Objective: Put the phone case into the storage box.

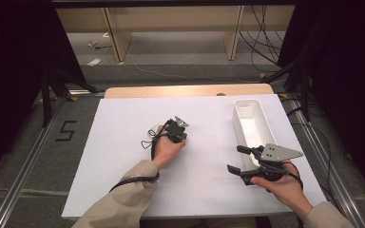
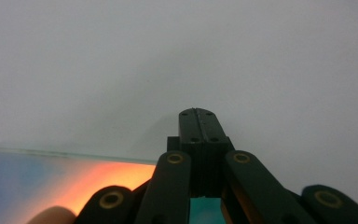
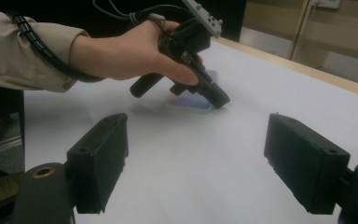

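My left gripper (image 1: 161, 129) (image 2: 198, 112) points down at the white table sheet (image 1: 123, 156), left of centre, with its jaws pressed together. Its tip (image 3: 219, 99) rests at the edge of a thin clear film (image 1: 150, 131) (image 3: 191, 100) that lies flat on the table. The film shows blue and orange tints (image 2: 65, 172). I cannot tell whether the jaws pinch its edge. My right gripper (image 1: 235, 158) (image 3: 198, 135) is held at the front right, jaws wide apart and pointing left, nothing between them.
A long white bin (image 1: 240, 121) stands at the right of the table, just beyond my right gripper. The table's wooden far edge (image 1: 190, 90) runs behind it. A cable (image 1: 133, 179) trails along the left sleeve.
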Motion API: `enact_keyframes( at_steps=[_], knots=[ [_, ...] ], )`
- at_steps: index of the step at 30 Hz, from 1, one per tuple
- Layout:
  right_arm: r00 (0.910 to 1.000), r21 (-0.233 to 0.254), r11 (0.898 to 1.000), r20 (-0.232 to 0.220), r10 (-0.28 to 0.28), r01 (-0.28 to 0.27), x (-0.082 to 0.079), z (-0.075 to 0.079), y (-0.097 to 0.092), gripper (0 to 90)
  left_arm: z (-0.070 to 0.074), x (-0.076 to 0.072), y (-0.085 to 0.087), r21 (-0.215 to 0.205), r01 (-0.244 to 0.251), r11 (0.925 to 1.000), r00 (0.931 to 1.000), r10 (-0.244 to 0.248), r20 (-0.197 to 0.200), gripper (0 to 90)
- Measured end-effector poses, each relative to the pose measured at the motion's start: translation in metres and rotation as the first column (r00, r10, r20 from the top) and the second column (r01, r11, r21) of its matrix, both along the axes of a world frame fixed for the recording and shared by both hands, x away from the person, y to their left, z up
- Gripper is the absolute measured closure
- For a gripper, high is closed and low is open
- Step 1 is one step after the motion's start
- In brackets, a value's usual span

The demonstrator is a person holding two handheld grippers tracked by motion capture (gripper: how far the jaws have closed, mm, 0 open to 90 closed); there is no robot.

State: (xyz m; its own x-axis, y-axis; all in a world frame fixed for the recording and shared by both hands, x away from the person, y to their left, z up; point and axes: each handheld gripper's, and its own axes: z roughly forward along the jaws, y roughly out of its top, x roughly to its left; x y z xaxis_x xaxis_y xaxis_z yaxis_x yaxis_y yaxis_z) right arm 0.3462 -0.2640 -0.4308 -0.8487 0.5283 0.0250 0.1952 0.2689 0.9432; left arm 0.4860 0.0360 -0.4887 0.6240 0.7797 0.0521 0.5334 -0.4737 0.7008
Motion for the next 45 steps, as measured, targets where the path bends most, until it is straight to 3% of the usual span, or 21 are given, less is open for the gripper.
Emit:
enact_keyframes(
  at_steps=[12,16,27,39,45],
  knots=[
    [1.0,0.0,1.0,-0.001,-0.004,0.004,0.0,0.0,-0.001,22.4,0.004,-0.011,0.012,0.02,0.012,0.9997,0.9988,-0.011,-0.047,89.9],
    [1.0,0.001,1.0,0.001,-0.006,0.006,0.0,0.001,-0.001,22.4,0.005,-0.02,0.024,0.01,0.02,0.9998,0.997,-0.019,-0.075,89.9],
    [0.9999,-0.001,1.0,0.002,-0.013,0.013,0.0,0.001,-0.002,22.4,0.009,-0.048,0.056,0.045,0.052,0.9976,0.9907,-0.046,-0.128,89.9],
    [0.9998,0.002,1.0,0.005,-0.019,0.019,0.0,0.001,-0.003,22.4,0.012,-0.065,0.09,0.072,0.034,0.9968,0.9849,-0.021,-0.172,89.9],
    [0.9998,0.002,1.0,0.004,-0.021,0.021,0.0,0.001,-0.003,22.4,0.013,-0.071,0.11,0.095,0.004,0.9955,0.9829,0.013,-0.184,89.9]
  ],
)
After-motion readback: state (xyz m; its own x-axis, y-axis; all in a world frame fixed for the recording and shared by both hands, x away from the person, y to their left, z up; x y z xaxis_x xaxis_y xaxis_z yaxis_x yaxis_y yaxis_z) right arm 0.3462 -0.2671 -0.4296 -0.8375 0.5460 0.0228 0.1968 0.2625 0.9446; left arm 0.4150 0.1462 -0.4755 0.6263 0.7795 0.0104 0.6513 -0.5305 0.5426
